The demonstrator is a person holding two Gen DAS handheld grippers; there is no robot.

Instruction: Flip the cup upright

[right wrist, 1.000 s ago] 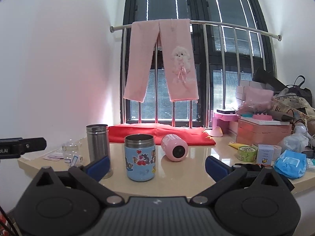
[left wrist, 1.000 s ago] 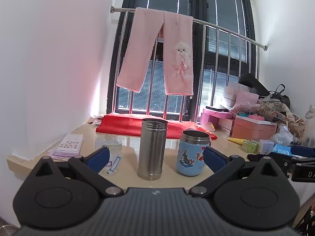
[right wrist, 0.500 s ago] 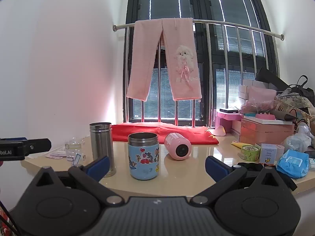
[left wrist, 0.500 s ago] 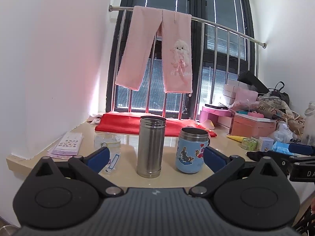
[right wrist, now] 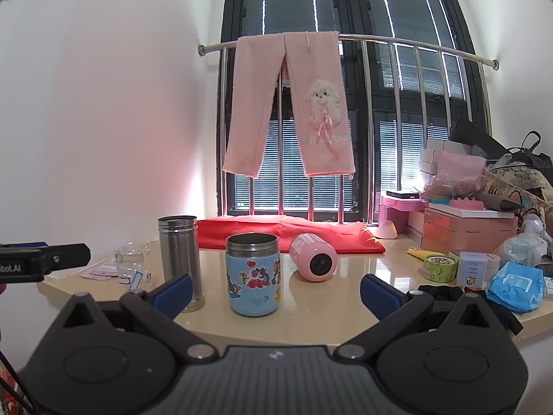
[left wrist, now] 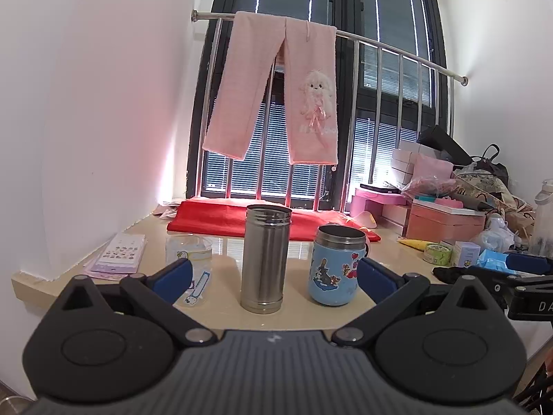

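Your right gripper [right wrist: 274, 290] has its blue-padded fingers [right wrist: 172, 292] spread wide with nothing between them. It hangs short of the near edge of the beige stone counter [right wrist: 311, 314], so no contact yet. Your left gripper [left wrist: 273, 278] is the same: jaws wide apart, empty, held off the counter edge.

Just beyond the right gripper stands the short blue steel jar with cartoon stickers [right wrist: 254, 275], mouth up. To its left, the tall plain stainless-steel flask [right wrist: 180, 259], also upright. Neither needs turning.

The task's thing is the small pink cup lying on its side [right wrist: 314, 257], to the right of the blue jar and farther back, near the front edge of the red cloth [right wrist: 287, 233]. The end facing you shows a dark round centre; whether that is mouth or base I cannot tell. In the left wrist view the jar hides it.

Judgement: the wide jaws suit taking the pink body across its width. The right gripper is nearer. Steer right of the blue jar to avoid knocking it.

Far right: a clutter of boxes [right wrist: 466, 231] and a blue tissue pack [right wrist: 515, 285], well apart from the cup.
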